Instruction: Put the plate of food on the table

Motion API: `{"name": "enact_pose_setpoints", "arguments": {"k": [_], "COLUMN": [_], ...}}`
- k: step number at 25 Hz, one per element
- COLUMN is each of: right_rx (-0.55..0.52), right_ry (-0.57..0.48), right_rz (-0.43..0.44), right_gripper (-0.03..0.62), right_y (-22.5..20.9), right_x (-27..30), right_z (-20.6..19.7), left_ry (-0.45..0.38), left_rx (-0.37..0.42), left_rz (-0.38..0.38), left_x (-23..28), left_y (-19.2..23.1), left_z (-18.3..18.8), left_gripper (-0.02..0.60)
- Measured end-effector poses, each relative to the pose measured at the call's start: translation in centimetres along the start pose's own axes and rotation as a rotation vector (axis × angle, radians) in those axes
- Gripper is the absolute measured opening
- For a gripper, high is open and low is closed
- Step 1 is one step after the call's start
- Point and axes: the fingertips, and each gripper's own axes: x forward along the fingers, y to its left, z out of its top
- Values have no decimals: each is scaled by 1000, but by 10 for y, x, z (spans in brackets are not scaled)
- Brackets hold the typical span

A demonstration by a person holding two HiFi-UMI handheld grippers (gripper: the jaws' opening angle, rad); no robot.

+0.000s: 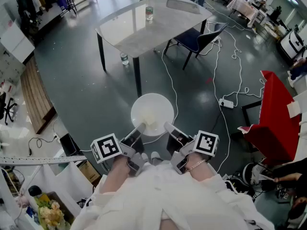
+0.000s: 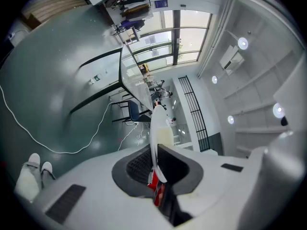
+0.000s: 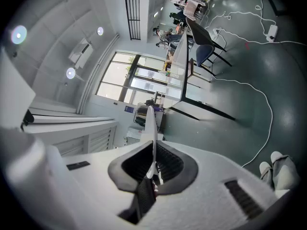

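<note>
A round white plate (image 1: 152, 111) with a pale lump of food (image 1: 150, 114) on it hangs level above the dark floor, a few steps short of the table (image 1: 158, 25). My left gripper (image 1: 141, 127) is shut on the plate's near-left rim. My right gripper (image 1: 168, 127) is shut on its near-right rim. In the left gripper view the plate (image 2: 156, 133) shows edge-on between the black pads, with the table (image 2: 132, 83) beyond. In the right gripper view the plate's rim (image 3: 151, 133) also stands edge-on in the closed jaws, and the table (image 3: 182, 68) lies ahead.
On the grey table stands a water bottle (image 1: 149, 13). Another bottle (image 1: 124, 58) stands on the floor by the table leg. A dark blue chair (image 1: 199, 37) sits at the table's right side. White cables (image 1: 225, 71) and a power strip (image 1: 226, 103) lie on the floor. A red-covered stand (image 1: 278, 119) is at right.
</note>
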Motion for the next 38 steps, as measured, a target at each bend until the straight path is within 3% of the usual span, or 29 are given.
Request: {"name": "enact_pose_setpoints", "arguments": {"k": [13,19,31,38], "right_rx": [-35,24,39,18], "right_ry": [-2,3,21,17], "right_rz": [20,88,41,35], "right_gripper": [14,14,14,14], "right_y": [0,2,-23,-27], "right_x": [-9,-7,-16,1], "right_z": [11,20,42,48], "left_ry": [4,-6,-38,-54], "left_rx": [-46,-65,-142,-132], "left_rz": [-25,-35,-32,-21], "left_x": [9,14,40,44], "left_y": [-9,-16,-4,5], "left_z": [-9,-11,-31,-17], "left_gripper": [34,34,34,34]}}
